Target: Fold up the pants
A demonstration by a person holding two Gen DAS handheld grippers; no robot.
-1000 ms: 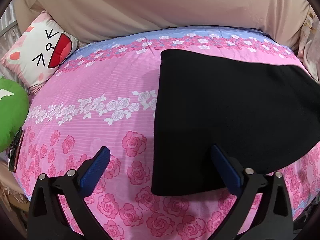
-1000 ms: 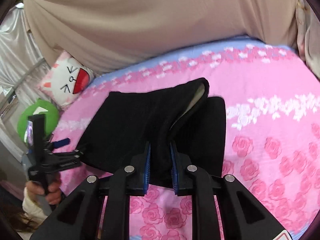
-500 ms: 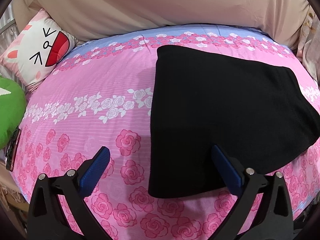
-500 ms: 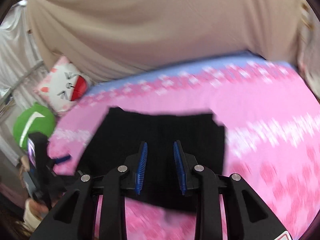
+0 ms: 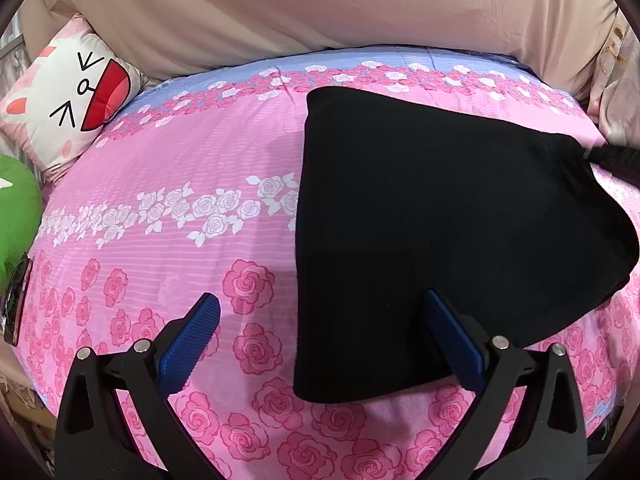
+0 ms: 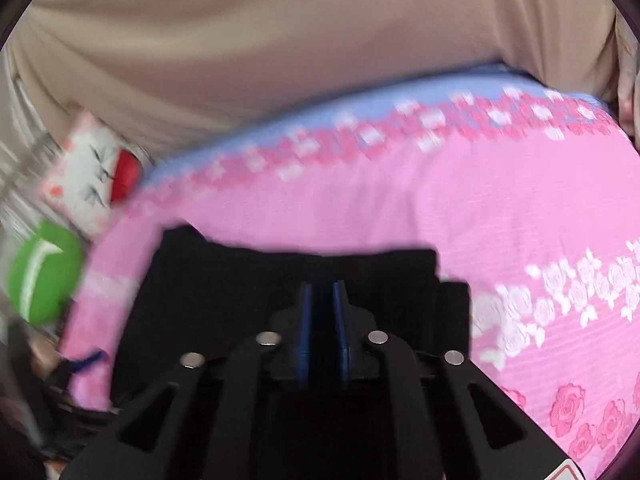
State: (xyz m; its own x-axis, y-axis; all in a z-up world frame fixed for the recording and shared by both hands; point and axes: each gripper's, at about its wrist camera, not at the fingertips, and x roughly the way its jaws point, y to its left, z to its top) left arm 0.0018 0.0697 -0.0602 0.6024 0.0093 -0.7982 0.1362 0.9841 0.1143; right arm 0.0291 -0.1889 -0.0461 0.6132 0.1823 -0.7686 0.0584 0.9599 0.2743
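The black pants lie folded flat on the pink rose bedsheet. My left gripper is open and empty, hovering above the pants' near left corner; its right fingertip sits over the black fabric. In the blurred right wrist view the pants lie flat under my right gripper, whose blue pads stand a narrow gap apart with dark fabric behind them. Whether they pinch fabric is unclear. The right gripper's tip also shows at the right edge of the left wrist view.
A white cat-face pillow and a green cushion sit at the bed's left side. A beige curtain hangs behind the bed. A phone-like object lies at the left edge.
The right gripper let the lifted pants flap down flat, opened a little, then narrowed again while moving fast. The left gripper stayed open and drifted slightly.
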